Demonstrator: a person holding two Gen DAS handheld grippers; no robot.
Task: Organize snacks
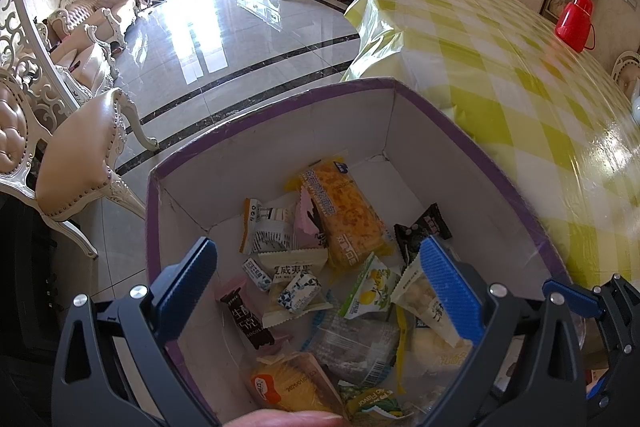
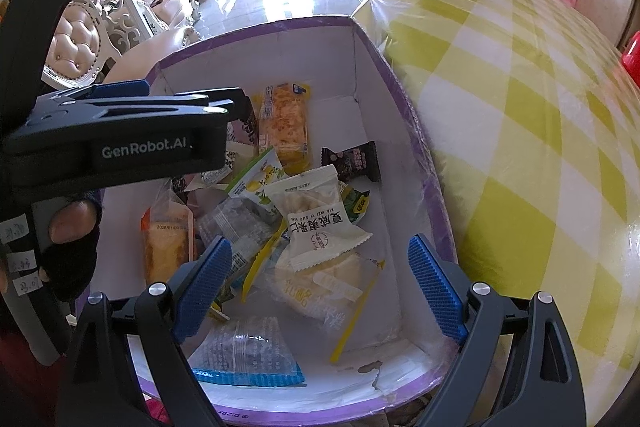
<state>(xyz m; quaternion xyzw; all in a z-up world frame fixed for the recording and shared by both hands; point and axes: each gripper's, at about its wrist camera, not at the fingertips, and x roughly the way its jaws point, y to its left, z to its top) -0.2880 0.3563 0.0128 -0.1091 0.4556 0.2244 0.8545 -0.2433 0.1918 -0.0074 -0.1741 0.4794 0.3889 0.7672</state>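
A purple-rimmed cardboard box (image 1: 472, 143) with a white inside holds several wrapped snacks; it also shows in the right wrist view (image 2: 400, 95). Among them are a long orange cake pack (image 1: 344, 215), a black candy (image 1: 424, 227), a lemon-print packet (image 1: 370, 291) and a white cracker pack (image 2: 316, 215). My left gripper (image 1: 320, 287) is open and empty, hovering over the box. My right gripper (image 2: 320, 287) is open and empty above the box's near end. The left gripper's body (image 2: 120, 131) shows at the left of the right wrist view.
The box sits beside a table under a yellow-checked plastic cloth (image 1: 500, 67). A red jug (image 1: 576, 21) stands at the table's far side. A padded chair (image 1: 80, 155) stands to the left on the tiled floor (image 1: 224, 43). Sofas and a TV cabinet lie farther back.
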